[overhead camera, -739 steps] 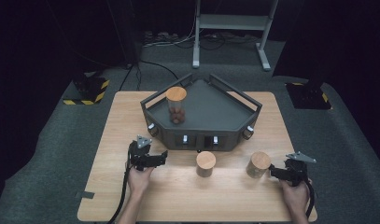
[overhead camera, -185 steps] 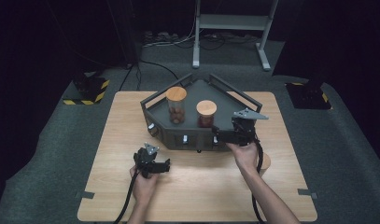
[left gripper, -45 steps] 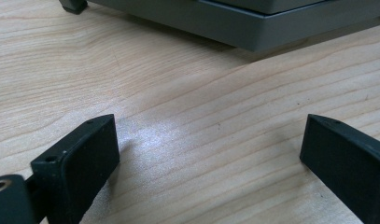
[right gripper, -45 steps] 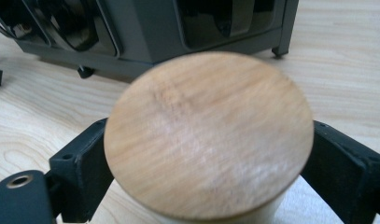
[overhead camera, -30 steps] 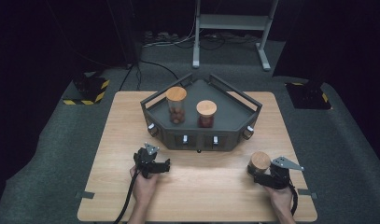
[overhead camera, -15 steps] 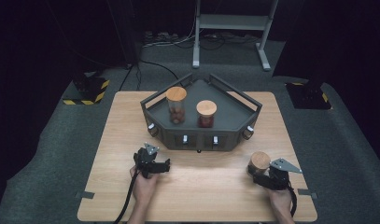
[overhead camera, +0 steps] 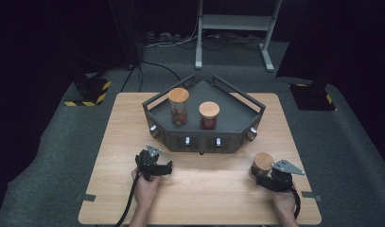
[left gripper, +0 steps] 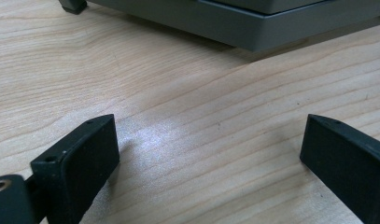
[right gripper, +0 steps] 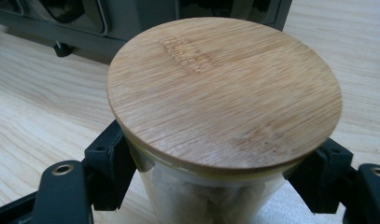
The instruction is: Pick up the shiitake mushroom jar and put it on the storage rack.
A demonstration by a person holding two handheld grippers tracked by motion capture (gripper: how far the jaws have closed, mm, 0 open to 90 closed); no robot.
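A glass jar with a round wooden lid stands on the table at the front right. My right gripper has just closed its jaws and is now shut on the jar's glass body just under the lid. Two more wooden-lidded jars, a tall one and a shorter one, stand in the grey tray. My left gripper rests low over the wood at the front left, open, with bare table between its fingers.
The grey angular tray's front wall lies just ahead of the left gripper. The wooden table has bare room between the two hands. Dark floor, cables and a metal stand lie beyond the table.
The right gripper's jaws have closed onto the jar at the front right. Neither hand has shifted; the left gripper is unchanged.
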